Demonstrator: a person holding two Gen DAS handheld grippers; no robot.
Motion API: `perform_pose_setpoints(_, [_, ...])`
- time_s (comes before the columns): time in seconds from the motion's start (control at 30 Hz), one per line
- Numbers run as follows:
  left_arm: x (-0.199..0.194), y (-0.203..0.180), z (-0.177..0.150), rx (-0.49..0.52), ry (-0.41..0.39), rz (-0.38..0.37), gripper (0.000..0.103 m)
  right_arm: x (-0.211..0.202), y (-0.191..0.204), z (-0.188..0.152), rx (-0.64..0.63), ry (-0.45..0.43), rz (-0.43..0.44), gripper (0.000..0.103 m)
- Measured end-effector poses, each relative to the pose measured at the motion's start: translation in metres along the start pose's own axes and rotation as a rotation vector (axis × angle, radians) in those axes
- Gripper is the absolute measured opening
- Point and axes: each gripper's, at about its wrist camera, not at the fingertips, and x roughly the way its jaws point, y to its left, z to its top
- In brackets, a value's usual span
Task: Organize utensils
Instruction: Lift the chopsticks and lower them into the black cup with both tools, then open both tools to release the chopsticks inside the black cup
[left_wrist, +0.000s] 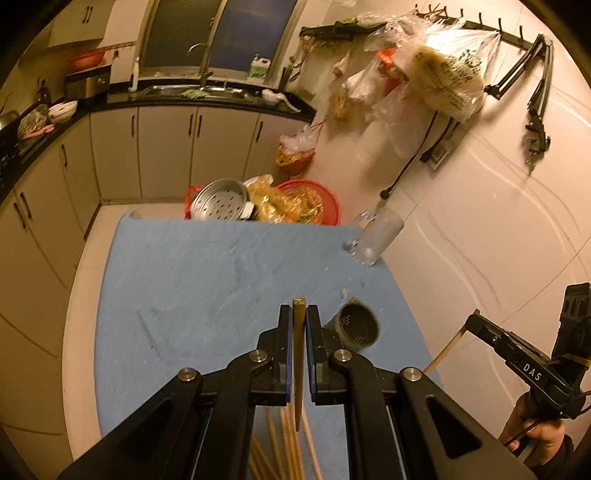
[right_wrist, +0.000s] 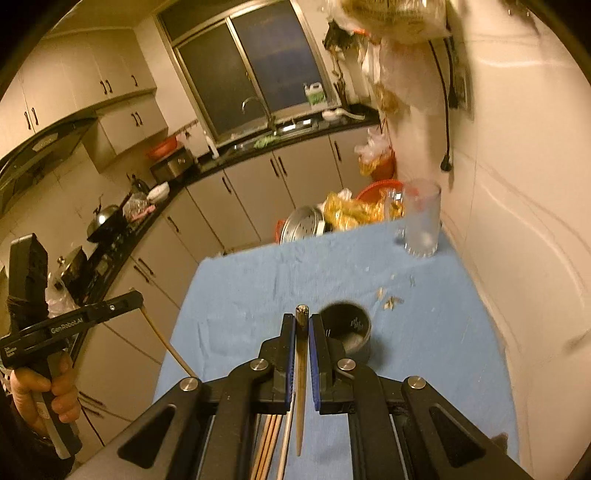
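Left gripper (left_wrist: 298, 317): fingers clenched on a single chopstick (left_wrist: 297, 354), which sits between the blue pads and runs lengthwise along them. Its blunt end pokes out just past the fingertips (left_wrist: 284, 314); the tapered end hangs back below the finger bases. Under and behind the fingers, a loose bunch of chopsticks (left_wrist: 280, 446) lies on the blue cloth (left_wrist: 192, 280), fanned out.

Right gripper (right_wrist: 302, 323): same story, fingers clamped on a second chopstick (right_wrist: 301, 373) with a darker, metal-looking tip. Tip sticks out just beyond the fingertips (right_wrist: 289, 325), the rest trails back between the pads. Below the finger bases the remaining chopsticks (right_wrist: 269, 443) show on the cloth (right_wrist: 258, 280).

Grey cup (left_wrist: 357, 326) stands upright on the cloth just right of the left gripper's fingertips, mouth open. In the right wrist view the same cup (right_wrist: 347, 328) is just right of and slightly ahead of the right fingertips, partly hidden behind the right finger. Neither held chopstick touches the cup.

Ahead and to the right of both sets of fingers, near the far cloth edge by the wall: a clear glass mug (right_wrist: 421, 221), upright. Small crumbs (right_wrist: 389, 301) lie between mug and cup.

Past the far table edge: perforated steel steamer tray (left_wrist: 221, 201) and a red basket (left_wrist: 314, 203) holding yellow bags.

Each wrist view catches the other gripper off to the side, held in a hand (right_wrist: 48, 391), chopstick angling down from it.
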Motion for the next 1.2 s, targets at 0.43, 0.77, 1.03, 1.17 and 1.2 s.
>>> perform_pose_setpoints(0.43, [0.02, -0.06, 0.053, 0.029, -0.119, -0.057, 0.007, -0.024, 0.01, 0.065, -0.106, -0.207, -0.058, 0.008])
perform_pose_setpoints(0.77, [0.065, -0.077, 0.05, -0.005, -0.141, -0.017, 0.007, 0.004, -0.007, 0.066, -0.103, -0.28, -0.104, 0.008])
perform_pose_setpoints(1.03, [0.102, -0.075, 0.035, -0.018, -0.071, 0.032, 0.007, 0.04, -0.019, 0.055, -0.137, -0.19, -0.089, 0.008])
perform_pose_setpoints(1.17, [0.117, -0.071, 0.027, -0.033, -0.036, 0.052, 0.007, 0.058, -0.028, 0.048, -0.143, -0.138, -0.084, 0.008])
perform_pose_setpoints(1.2, [0.122, -0.07, 0.024, -0.036, -0.026, 0.059, 0.007, 0.063, -0.03, 0.045, -0.145, -0.119, -0.082, 0.008])
